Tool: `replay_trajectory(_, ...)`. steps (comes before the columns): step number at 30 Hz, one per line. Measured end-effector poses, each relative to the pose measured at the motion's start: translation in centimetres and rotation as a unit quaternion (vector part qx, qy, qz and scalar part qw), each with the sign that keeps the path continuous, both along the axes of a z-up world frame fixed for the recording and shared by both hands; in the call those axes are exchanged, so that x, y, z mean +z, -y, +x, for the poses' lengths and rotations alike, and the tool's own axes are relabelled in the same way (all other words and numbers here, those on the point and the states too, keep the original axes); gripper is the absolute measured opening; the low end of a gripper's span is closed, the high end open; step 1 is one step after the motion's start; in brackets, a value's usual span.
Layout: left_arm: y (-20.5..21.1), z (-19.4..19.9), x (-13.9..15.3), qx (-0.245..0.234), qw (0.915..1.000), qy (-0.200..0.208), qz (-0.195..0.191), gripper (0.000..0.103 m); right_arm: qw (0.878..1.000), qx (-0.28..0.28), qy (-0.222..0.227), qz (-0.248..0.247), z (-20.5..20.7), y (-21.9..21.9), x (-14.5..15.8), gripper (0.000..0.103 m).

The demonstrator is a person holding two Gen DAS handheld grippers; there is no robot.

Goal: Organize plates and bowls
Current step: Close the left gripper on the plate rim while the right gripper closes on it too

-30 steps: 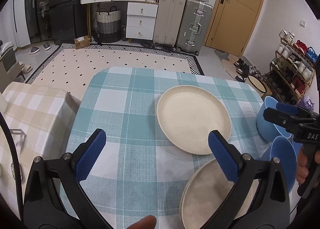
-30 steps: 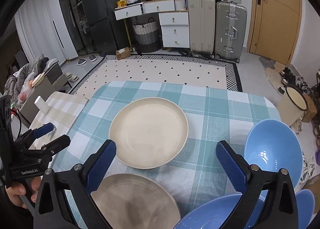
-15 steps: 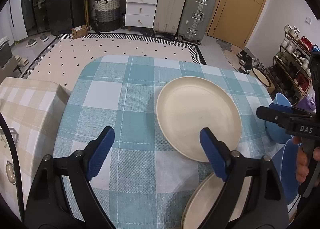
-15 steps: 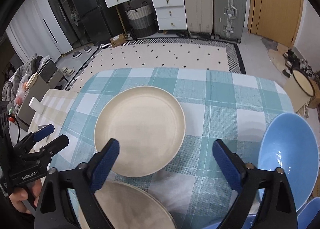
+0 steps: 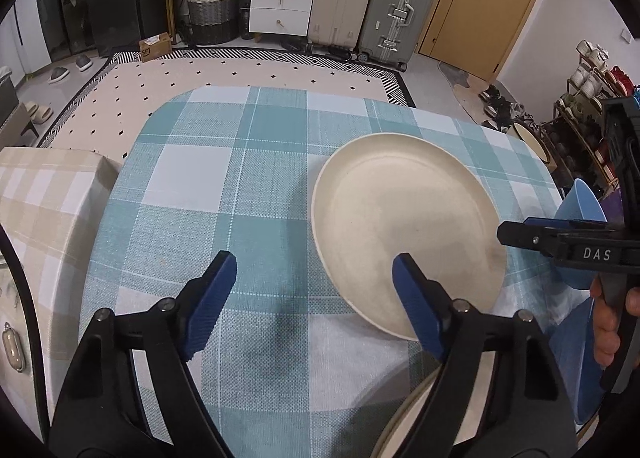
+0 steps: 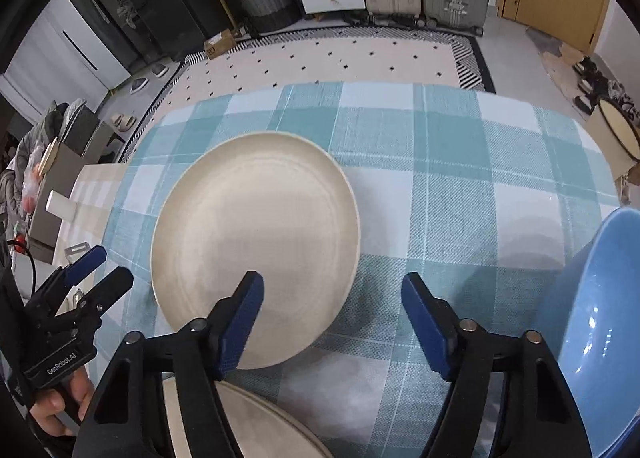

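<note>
Item: cream plate (image 5: 404,225), flat on the checked table (image 5: 224,193); second plate (image 6: 240,418) near me; blue bowl (image 6: 600,330) at right.
My left gripper (image 5: 314,290): partly open, just been closing, right pad over the plate rim, gripping nothing.
My right gripper (image 6: 332,318): likewise, its left pad above the plate.

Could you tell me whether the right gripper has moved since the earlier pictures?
Yes. The right gripper came down toward the cream plate, which looms larger; its empty jaws have been closing.
</note>
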State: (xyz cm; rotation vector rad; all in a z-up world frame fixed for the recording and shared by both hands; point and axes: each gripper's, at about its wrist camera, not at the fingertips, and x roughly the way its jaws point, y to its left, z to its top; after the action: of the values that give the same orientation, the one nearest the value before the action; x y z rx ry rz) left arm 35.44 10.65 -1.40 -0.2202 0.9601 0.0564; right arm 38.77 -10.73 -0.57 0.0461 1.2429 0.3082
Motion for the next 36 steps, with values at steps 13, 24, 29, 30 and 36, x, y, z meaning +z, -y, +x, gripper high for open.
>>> replay_trajectory(13,-0.5,1.7,-3.1,-0.005,0.9991,-0.027,-0.033,0.036,0.999,-0.016,-0.043,0.012,1.6,-0.1,-2.5,0.036)
replay_trajectory(24,0.5,2.6,-4.2,-0.015,0.9992,-0.029,-0.025,0.012,0.999,-0.009,-0.037,-0.004,1.5,-0.5,-2.5,0.020)
replay_trajectory(29,0.8,2.6,-4.1,-0.016,0.9995,-0.025,-0.014,0.012,1.000,-0.005,-0.026,-0.010,1.3,-0.6,-2.2,0.020)
replay_trajectory(30,0.7,2.6,-4.0,-0.016,0.9995,-0.023,-0.015,0.013,1.000,-0.004,-0.025,-0.012,1.2,-0.6,-2.2,0.020)
replay_trajectory(36,0.7,2.0,-2.8,-0.016,0.9998,-0.011,-0.010,0.013,1.000,0.001,-0.019,-0.015,0.9,-0.9,-2.1,0.020)
